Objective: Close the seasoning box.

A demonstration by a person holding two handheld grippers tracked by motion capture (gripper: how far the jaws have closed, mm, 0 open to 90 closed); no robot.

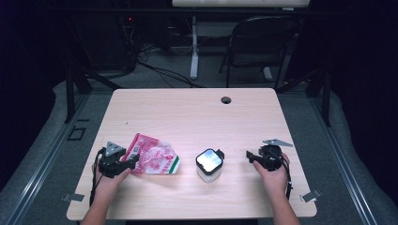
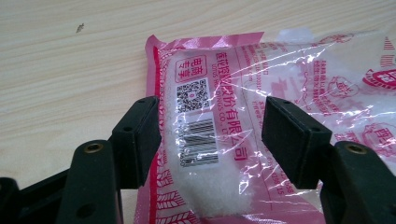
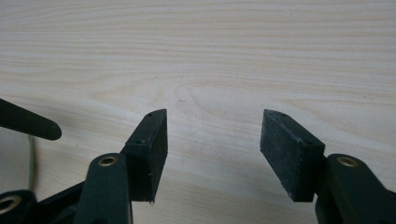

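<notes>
A clear and pink plastic bag [image 1: 154, 158] holding white granules lies flat on the table's near left part. My left gripper [image 1: 133, 161] is at the bag's left end. In the left gripper view its jaws [image 2: 212, 135] stand wide apart on either side of the bag [image 2: 219, 93], over the barcode and QR print, and the pads do not press on it. A small white container [image 1: 209, 165] with a black-rimmed lid stands near the table's middle front. To its right, my right gripper [image 1: 251, 156] points at it from a short way off. Its jaws [image 3: 212, 149] are open over bare wood.
The wooden table [image 1: 187, 112] has a cable hole [image 1: 226, 100] at its far edge. A black folding chair [image 1: 256, 42] and a desk leg [image 1: 194, 47] stand on the floor beyond. In the right gripper view a black tab [image 3: 28, 125] juts in from the left.
</notes>
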